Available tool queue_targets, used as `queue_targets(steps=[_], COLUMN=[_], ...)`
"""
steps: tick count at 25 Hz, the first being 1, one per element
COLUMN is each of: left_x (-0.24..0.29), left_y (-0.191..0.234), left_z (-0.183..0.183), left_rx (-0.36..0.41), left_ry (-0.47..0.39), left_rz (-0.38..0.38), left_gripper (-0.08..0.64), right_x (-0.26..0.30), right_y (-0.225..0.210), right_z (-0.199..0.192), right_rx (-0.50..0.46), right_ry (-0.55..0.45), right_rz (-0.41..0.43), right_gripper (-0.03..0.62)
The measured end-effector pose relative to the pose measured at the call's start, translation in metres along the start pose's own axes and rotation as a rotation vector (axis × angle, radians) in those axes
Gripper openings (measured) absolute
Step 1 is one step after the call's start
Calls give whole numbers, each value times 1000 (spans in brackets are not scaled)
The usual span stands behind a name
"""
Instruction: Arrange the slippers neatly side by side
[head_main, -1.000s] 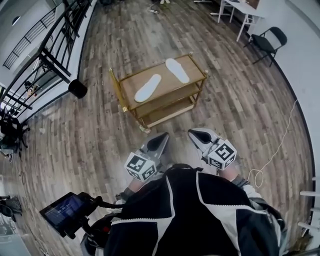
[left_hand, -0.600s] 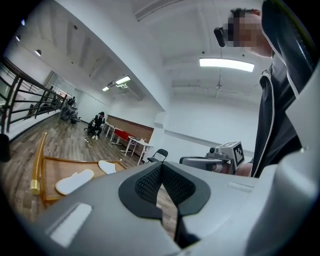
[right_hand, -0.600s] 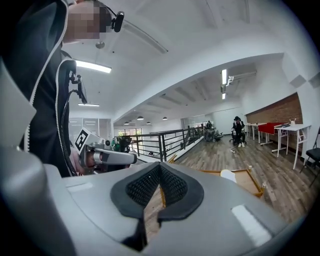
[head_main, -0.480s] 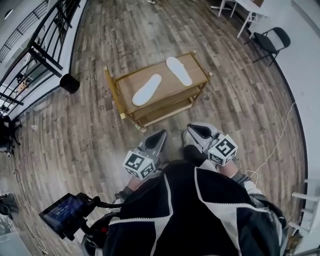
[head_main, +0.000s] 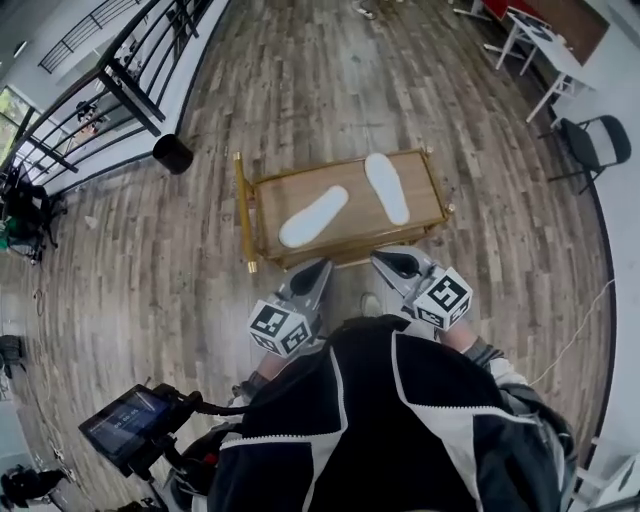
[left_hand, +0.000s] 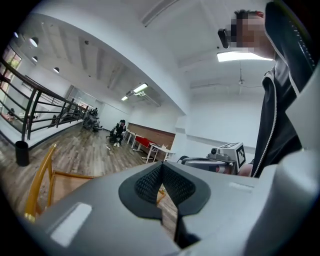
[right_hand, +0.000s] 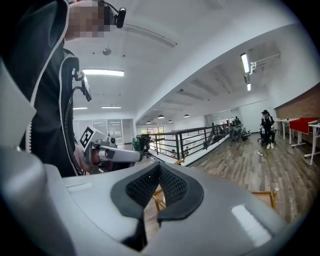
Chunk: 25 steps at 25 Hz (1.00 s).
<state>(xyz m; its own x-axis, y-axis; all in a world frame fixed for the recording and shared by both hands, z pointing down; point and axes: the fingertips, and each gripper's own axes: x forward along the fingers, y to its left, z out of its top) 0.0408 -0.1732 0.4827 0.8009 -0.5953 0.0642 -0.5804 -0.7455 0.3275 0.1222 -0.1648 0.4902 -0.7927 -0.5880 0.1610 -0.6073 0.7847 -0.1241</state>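
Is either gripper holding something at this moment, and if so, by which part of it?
Nothing is held. The left gripper and right gripper are both shut and empty; both slippers lie untouched on the cart.

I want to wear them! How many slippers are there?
2. Both slippers lie on top of the cart: one toward its left, slanted, and one toward its right. The lower shelves are hidden, so more could be there.

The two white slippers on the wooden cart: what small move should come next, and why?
Probably open the jaws first. The left gripper and right gripper are shut and empty at the near edge of the gold-framed wooden cart; the slanted white slipper and the straighter white slipper lie apart.
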Motion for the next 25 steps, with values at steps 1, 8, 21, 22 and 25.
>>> queue_targets(steps=[1,8,21,22,25], left_x=[5,35,49,48,44], left_y=[3,16,63,66,73], left_z=[6,39,52,52,54], left_rx=[0,-13,5,2,2], left_ry=[-7,-53,-42,-39,-40], left_rz=[16,99,167,168,176], left_gripper=[17,18,17,17,17], right_x=[3,21,58,62,75], right_y=[-6,-33,-73,-73,-72], right_z=[7,33,28,27,21], right_rx=[-4,-27,-7,-7,-15], right_ry=[3,25,42,48,80], right_rz=[20,137,182,187,197], right_gripper=[3,3,3,3,5])
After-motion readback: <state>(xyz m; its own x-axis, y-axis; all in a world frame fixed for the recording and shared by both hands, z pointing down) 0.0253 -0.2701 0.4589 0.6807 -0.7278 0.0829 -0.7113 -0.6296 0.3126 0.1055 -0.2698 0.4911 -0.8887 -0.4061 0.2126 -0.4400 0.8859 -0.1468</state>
